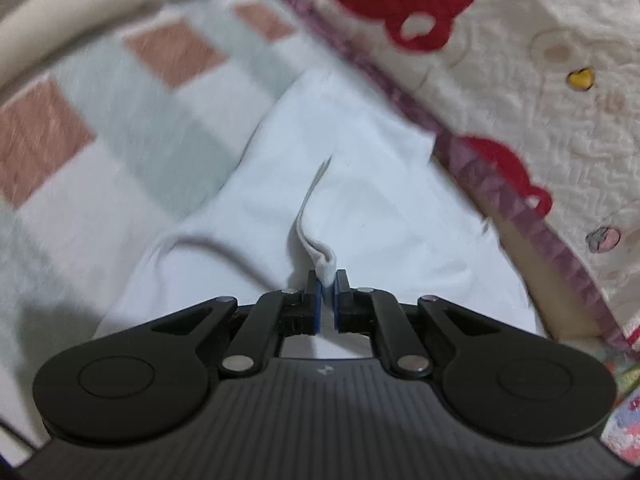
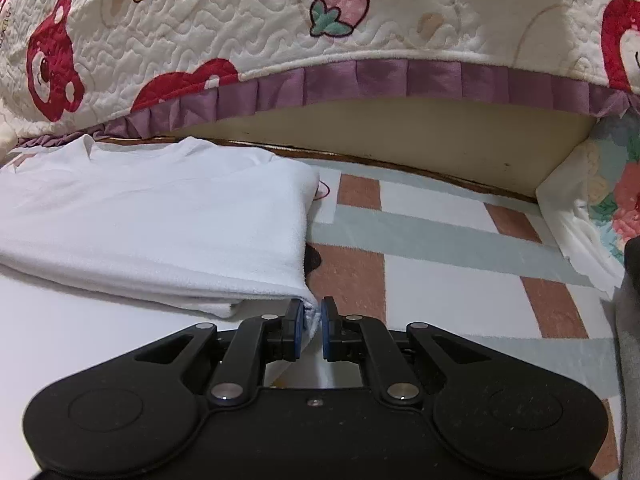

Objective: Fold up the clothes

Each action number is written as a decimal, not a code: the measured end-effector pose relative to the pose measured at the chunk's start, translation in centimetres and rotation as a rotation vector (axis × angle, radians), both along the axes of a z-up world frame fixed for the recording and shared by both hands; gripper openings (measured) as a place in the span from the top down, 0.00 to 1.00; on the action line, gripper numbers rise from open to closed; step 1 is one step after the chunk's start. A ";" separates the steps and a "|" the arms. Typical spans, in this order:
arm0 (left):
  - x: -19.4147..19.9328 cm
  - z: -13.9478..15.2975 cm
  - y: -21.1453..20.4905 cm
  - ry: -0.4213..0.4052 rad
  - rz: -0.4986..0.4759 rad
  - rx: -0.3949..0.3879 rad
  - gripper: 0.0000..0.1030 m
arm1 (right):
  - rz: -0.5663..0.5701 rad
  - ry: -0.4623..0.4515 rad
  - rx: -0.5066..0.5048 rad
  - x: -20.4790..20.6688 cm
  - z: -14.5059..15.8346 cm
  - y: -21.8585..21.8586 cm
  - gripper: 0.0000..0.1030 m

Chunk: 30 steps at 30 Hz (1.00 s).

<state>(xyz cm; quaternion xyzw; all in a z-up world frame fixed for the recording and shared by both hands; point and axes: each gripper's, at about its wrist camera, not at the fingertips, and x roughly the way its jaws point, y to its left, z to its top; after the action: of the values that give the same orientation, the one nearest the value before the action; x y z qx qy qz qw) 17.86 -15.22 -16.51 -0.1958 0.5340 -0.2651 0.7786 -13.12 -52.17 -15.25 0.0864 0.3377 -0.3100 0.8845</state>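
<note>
A white garment [image 1: 380, 200] lies on a checked blanket, blurred by motion in the left wrist view. My left gripper [image 1: 328, 280] is shut on a thin rolled edge of that cloth, which rises in a ridge from the pads. In the right wrist view the white garment [image 2: 160, 216] lies folded in layers at the left. My right gripper [image 2: 314, 314] sits at its near right corner, and the blue pads pinch the corner's white layers between them.
The checked blanket [image 2: 440, 240] in pink, grey-green and white covers the surface. A cream quilt with red bears [image 2: 280, 20] and a purple ruffle hangs along the far side. A flowered pillow [image 2: 600, 208] sits at the right, and a grey sleeve [image 2: 628, 340] shows at the edge.
</note>
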 end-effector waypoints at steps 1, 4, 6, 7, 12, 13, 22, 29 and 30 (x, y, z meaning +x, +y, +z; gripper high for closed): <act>-0.1 -0.1 0.2 0.016 -0.014 0.017 0.94 | 0.003 0.002 0.003 0.0 -0.1 -0.1 0.93; 0.4 1.1 1.3 -0.057 0.029 0.094 0.94 | 0.001 0.012 0.001 0.2 -0.2 0.1 0.93; 0.6 3.0 1.9 -0.242 0.062 0.269 0.95 | -0.002 0.009 0.018 0.0 -0.4 -0.1 0.93; 0.8 3.6 2.3 -0.297 0.074 0.299 0.95 | 0.001 0.008 0.021 -0.1 -0.5 -0.1 0.93; 1.9 4.0 1.3 -0.389 -0.102 0.147 0.64 | 0.021 0.018 0.020 -0.1 -0.7 0.0 0.92; 1.6 3.8 0.2 -0.429 -0.129 0.189 0.61 | 0.025 0.022 0.018 0.0 -0.7 0.0 0.92; 1.2 0.1 -5.7 -0.450 -0.315 0.314 0.50 | 0.045 0.017 0.032 -0.2 -0.8 -0.4 0.92; -0.4 0.8 -9.4 -0.648 -0.432 0.447 0.96 | 0.060 0.000 0.063 -0.5 -0.8 -1.3 0.88; -0.3 1.5 -9.3 -0.669 -0.413 0.437 0.96 | 0.058 -0.005 0.069 -0.6 -0.9 -1.4 0.87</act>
<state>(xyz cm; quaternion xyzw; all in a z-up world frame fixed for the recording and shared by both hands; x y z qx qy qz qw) 17.52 -24.54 -14.99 0.1803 0.3241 -0.3446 0.8624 -13.71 -53.56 -16.13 0.1078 0.3483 -0.2722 0.8905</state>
